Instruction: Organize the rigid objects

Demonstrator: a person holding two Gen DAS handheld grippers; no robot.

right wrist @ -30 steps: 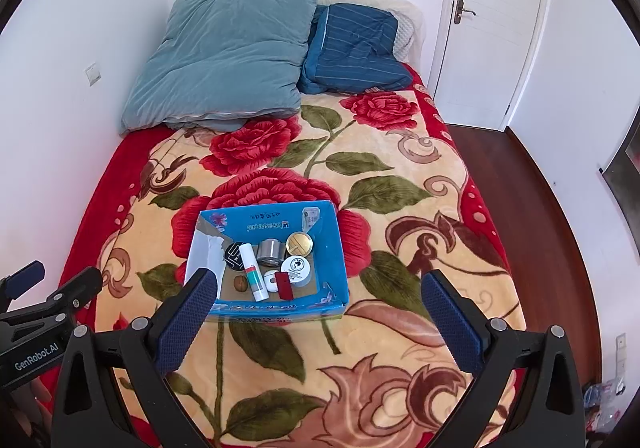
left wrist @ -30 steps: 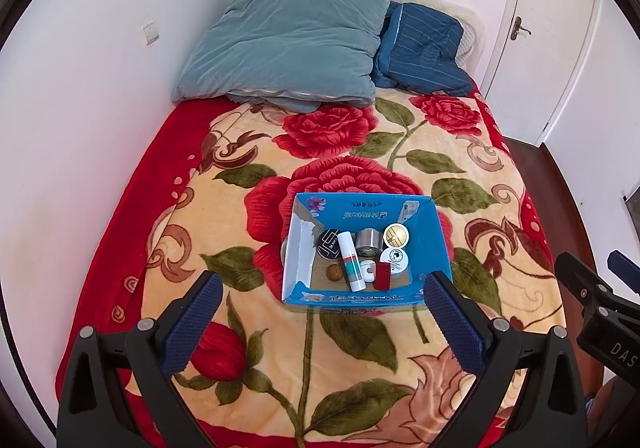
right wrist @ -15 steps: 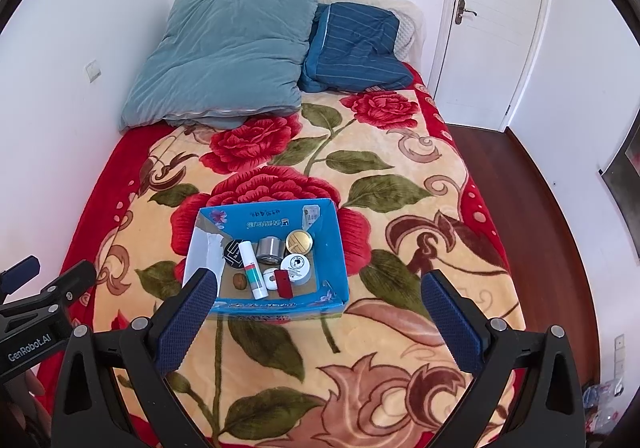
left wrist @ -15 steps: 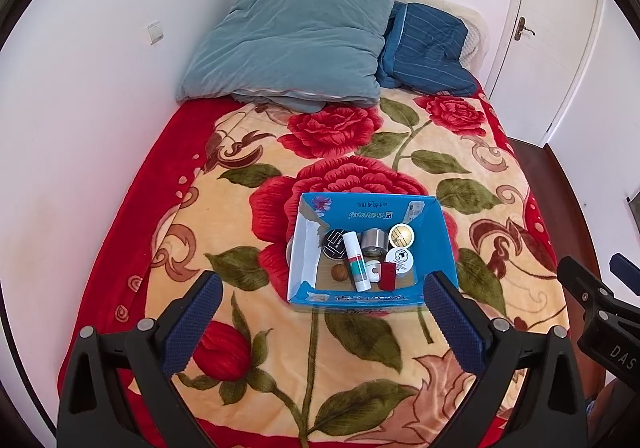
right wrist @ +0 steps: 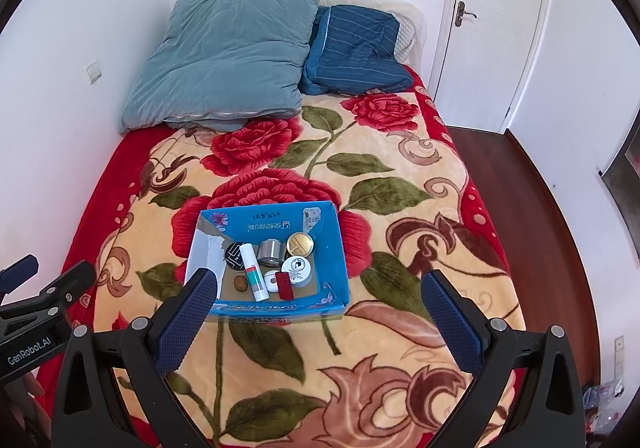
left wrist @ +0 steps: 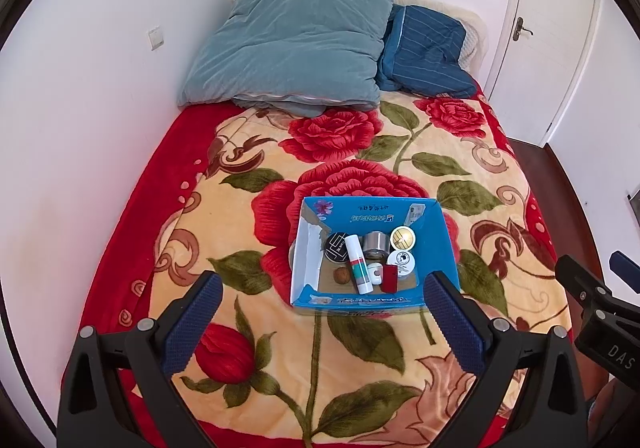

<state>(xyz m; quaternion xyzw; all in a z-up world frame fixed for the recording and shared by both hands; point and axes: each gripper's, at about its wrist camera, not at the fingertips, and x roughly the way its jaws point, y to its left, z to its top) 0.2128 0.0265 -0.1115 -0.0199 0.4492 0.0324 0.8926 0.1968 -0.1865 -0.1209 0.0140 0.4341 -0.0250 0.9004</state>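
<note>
Both grippers wide, empty. Blue box (left wrist: pixel 434 244) sits at 12 o'clock of left gripper (left wrist: pixel 320 322), 11 o'clock of right gripper (right wrist: pixel 316 318); white tube (left wrist: pixel 357 264) long axis roughly 12–6. Left looks nearer.

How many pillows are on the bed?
2. A large grey-blue velvet pillow lies at the head, left side; a dark blue striped pillow lies beside it, to its right. Others may be hidden.

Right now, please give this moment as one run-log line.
left gripper: open, empty | right gripper: open, empty | box: on blanket, items inside | phase: approach
</note>
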